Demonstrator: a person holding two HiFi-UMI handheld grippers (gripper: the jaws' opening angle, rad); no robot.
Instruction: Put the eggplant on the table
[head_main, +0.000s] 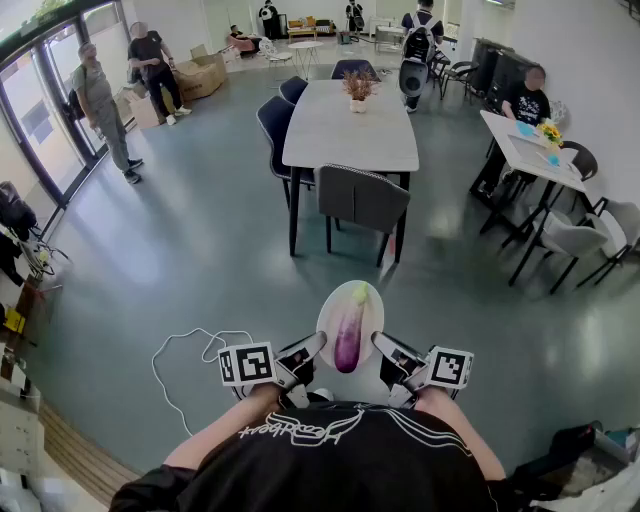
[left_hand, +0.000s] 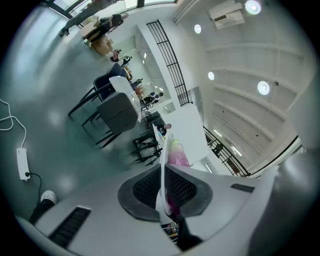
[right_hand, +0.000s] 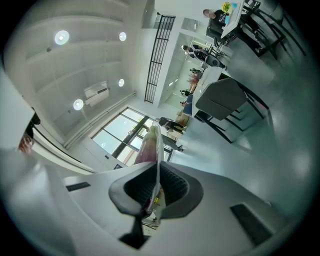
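In the head view, the left gripper (head_main: 312, 350) and the right gripper (head_main: 385, 348) reach forward from the person's chest at about the same level, and each pinches one side of a white oval plate (head_main: 370, 305) that hangs in the air between their fingertips; a long purple eggplant with a pale green stem end (head_main: 349, 335) lies lengthwise on that plate, midway between the two sets of fingers, with its stem end pointing away from them. Well beyond the fingertips, across bare grey floor, a long white rectangular table (head_main: 340, 135) has a dark grey upholstered chair (head_main: 363, 200) at its near end. In the left gripper view, the left gripper (left_hand: 162, 189) has its dark ribbed pads (left_hand: 142, 189) closed on the thin rim of the plate (left_hand: 162, 157), which shows edge-on as a white line running out from between the fingers, and the eggplant (left_hand: 176, 152) lies just past the fingertips on the plate's far face. In the right gripper view, the right gripper (right_hand: 156, 189) has its pads (right_hand: 135, 187) clamped likewise on the opposite rim of the plate (right_hand: 158, 150), with the eggplant (right_hand: 146, 149) just beyond the fingertips, against the plate's face
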